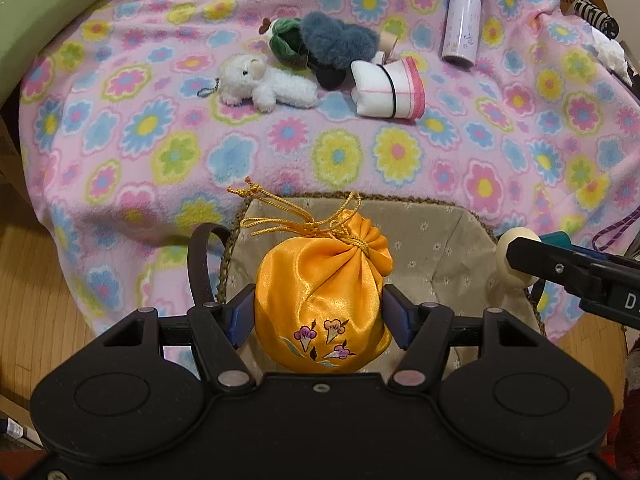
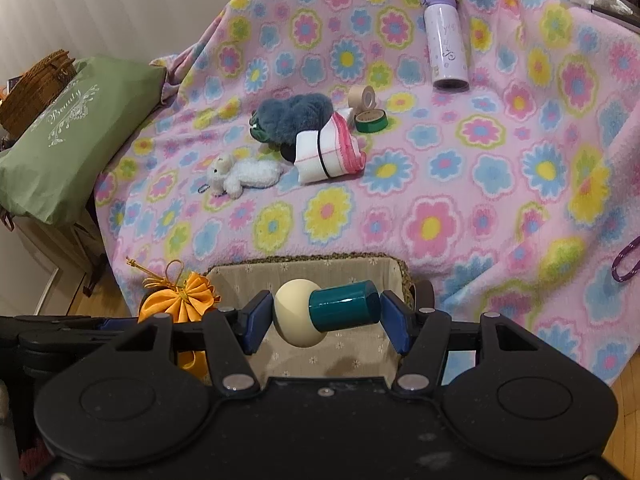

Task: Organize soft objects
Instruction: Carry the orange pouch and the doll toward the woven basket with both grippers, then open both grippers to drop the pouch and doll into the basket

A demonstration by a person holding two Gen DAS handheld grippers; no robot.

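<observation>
Right wrist: "Beauty" on green cushion

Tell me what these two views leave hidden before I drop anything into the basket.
- Basket floor: left wrist view, covered by the orange pouch; right wrist view, by the teal-and-cream toy.
- Green plush: mostly behind the grey-blue fluffy toy in both views.
- Tape rolls: left wrist view, hidden behind the folded cloth.

tape rolls 2 | plush toys 3 | bottle 1 | basket 1

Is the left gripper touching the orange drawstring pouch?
Touching. The left wrist view shows the left gripper with both blue pads pressed against the sides of the orange drawstring pouch, no gap.
</observation>
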